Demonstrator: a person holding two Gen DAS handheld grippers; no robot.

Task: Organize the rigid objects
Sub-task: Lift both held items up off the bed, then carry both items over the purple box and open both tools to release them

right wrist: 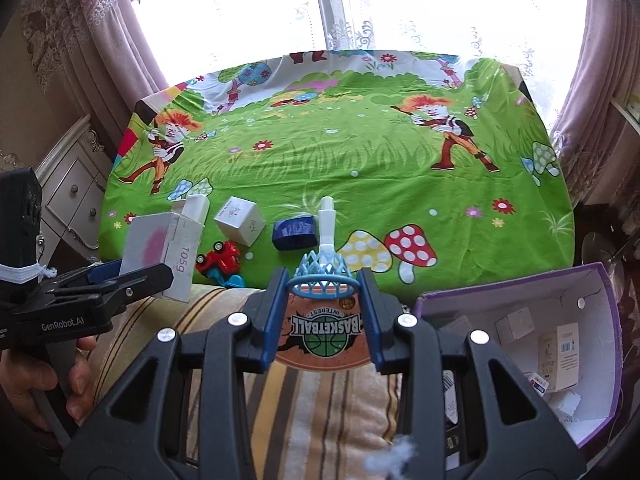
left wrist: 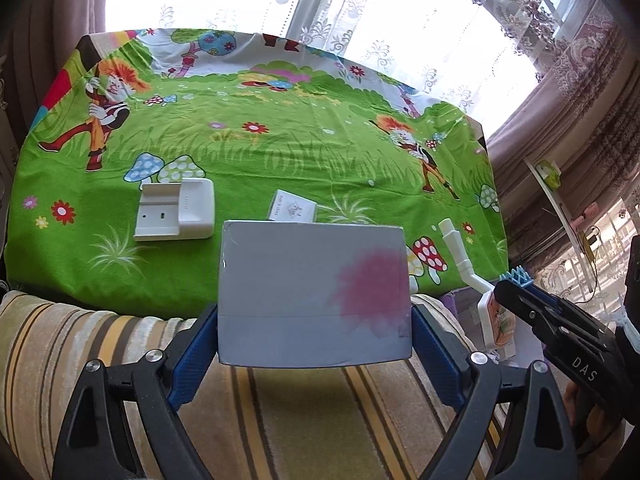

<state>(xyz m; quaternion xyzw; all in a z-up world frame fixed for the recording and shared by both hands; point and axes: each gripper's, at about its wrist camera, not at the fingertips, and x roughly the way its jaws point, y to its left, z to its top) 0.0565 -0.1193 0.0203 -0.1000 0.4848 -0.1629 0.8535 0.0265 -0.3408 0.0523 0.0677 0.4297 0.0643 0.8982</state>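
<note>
We carry two items at once. The left tool pinches a grey box across its width; the right tool is pressed onto a toy basketball hoop. Both hang over the striped cushion, short of the purple storage box, which already holds several cartons. Left on the bench: a white holder, a white cube, a red toy car and a blue block.

Matt cardboard box, glossy plastic toy hoop, printed cotton-like tablecloth, striped woven cushion
</note>
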